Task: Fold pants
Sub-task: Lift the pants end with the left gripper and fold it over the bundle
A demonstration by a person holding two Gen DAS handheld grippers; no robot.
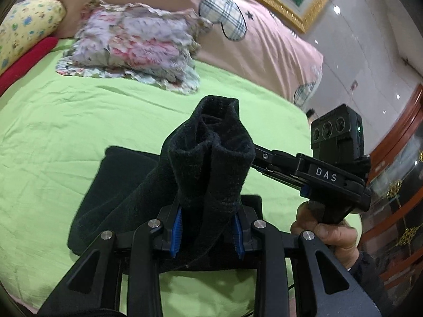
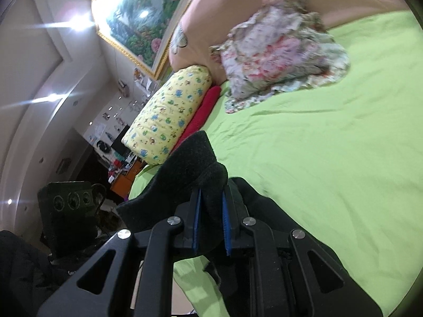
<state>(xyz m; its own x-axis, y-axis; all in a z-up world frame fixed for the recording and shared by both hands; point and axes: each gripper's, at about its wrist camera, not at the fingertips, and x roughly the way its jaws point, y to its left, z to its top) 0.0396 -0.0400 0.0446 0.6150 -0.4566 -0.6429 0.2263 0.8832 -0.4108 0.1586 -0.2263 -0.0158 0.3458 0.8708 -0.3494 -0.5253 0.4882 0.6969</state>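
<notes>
Left wrist view: left tongs [image 1: 208,227] clench the black pants [image 1: 206,158], lifted above the green bed [image 1: 79,121]; right tongs [image 2: 211,220] grip another bunched edge. Soft, floppy fleece, probably best held at corners.

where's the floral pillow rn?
The floral pillow lies at the far end of the green sheet, against the pink duvet, right of the yellow pillow in the left wrist view.

The right gripper [image 2: 210,219] pinches a bunched fold of thick black fleece pants [image 2: 193,169] between blue pads — above a lime-green bedsheet [image 2: 317,158]; a floral ruffled pillow [image 2: 280,52], somewhat blurred, lies beyond.
</notes>
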